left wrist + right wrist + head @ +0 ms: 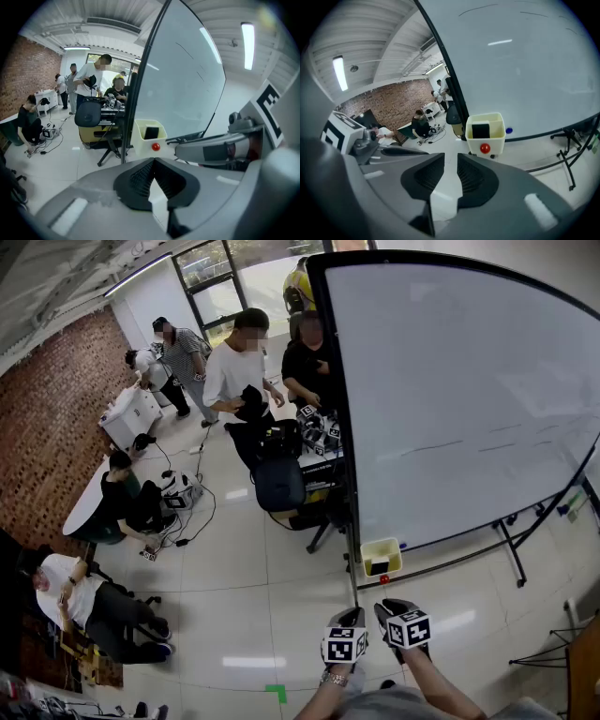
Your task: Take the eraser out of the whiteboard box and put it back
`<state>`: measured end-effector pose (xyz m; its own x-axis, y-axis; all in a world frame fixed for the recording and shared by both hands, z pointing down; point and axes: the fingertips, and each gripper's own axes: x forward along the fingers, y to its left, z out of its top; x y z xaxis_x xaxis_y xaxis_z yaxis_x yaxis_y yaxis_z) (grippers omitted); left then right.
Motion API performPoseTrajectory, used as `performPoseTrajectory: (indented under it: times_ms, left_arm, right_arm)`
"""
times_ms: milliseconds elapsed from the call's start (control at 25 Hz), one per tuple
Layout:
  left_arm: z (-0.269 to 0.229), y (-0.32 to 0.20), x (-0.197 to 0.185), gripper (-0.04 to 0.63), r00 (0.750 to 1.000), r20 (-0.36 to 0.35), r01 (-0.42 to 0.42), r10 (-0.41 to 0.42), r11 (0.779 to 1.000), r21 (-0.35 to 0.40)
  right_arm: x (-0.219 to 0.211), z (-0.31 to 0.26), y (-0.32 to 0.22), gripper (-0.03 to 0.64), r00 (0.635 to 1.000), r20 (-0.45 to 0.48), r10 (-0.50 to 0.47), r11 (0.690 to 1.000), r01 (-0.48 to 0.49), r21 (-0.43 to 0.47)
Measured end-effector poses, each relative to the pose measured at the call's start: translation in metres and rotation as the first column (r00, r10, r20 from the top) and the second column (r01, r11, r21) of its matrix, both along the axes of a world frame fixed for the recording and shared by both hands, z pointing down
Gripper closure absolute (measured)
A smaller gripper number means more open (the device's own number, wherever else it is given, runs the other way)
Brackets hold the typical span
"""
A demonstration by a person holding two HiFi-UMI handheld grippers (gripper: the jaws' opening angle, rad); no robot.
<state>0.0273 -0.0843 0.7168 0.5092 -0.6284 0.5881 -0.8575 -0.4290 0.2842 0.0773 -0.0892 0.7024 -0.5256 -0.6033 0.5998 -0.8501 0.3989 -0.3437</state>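
Note:
A cream box (382, 550) hangs at the lower left corner of the whiteboard (469, 399). A black eraser (380, 567) stands upright inside it, and a red knob (383, 578) sits on its front. Both grippers hover side by side short of the box, angled down toward it. My left gripper (352, 616) has its tips together with nothing in them; its own view shows the box (143, 140) and eraser (151, 132) just ahead. My right gripper (392, 608) stands slightly open and empty, with the box (497, 140) and eraser (480, 130) straight ahead of its jaws (450, 157).
The whiteboard's wheeled stand legs (511, 554) spread over the tiled floor at the right. Left of the board are a dark office chair (279, 484), a cluttered table (319, 442) and several people. More people sit by the brick wall (47, 418).

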Motion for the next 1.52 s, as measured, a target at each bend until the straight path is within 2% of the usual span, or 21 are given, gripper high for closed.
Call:
performPoseTrajectory:
  times_ms: [240, 480, 760, 1000, 1160, 1520]
  left_arm:
    - [-0.013, -0.062, -0.045, 0.592, 1.000, -0.014, -0.004, 0.005, 1.000, 0.017]
    - [-0.005, -0.081, -0.055, 0.592, 0.999, -0.013, -0.041, 0.041, 0.999, -0.021]
    - [-0.008, -0.108, -0.057, 0.592, 0.999, -0.003, -0.036, 0.036, 0.999, -0.030]
    - [-0.007, -0.120, -0.052, 0.592, 1.000, 0.004, -0.028, 0.028, 0.999, -0.036]
    - [-0.013, -0.129, -0.043, 0.592, 1.000, -0.002, -0.030, 0.030, 0.999, -0.020]
    - [-0.020, -0.146, -0.039, 0.592, 1.000, 0.000, -0.014, 0.014, 1.000, 0.006]
  right_arm:
    - [-0.019, -0.009, -0.060, 0.438, 0.994, -0.047, 0.104, 0.995, -0.104, 0.003]
    - [-0.012, 0.009, -0.083, 0.376, 0.975, -0.146, 0.167, 0.983, -0.176, -0.051]
    - [0.014, 0.034, -0.114, 0.328, 0.948, -0.239, 0.211, 0.962, -0.245, -0.122]
    - [0.016, 0.054, -0.119, 0.325, 0.952, -0.245, 0.183, 0.956, -0.231, -0.181]
    - [0.018, 0.060, -0.128, 0.325, 0.950, -0.264, 0.165, 0.958, -0.219, -0.187]
    - [0.019, 0.068, -0.136, 0.328, 0.964, -0.233, 0.132, 0.959, -0.183, -0.216]
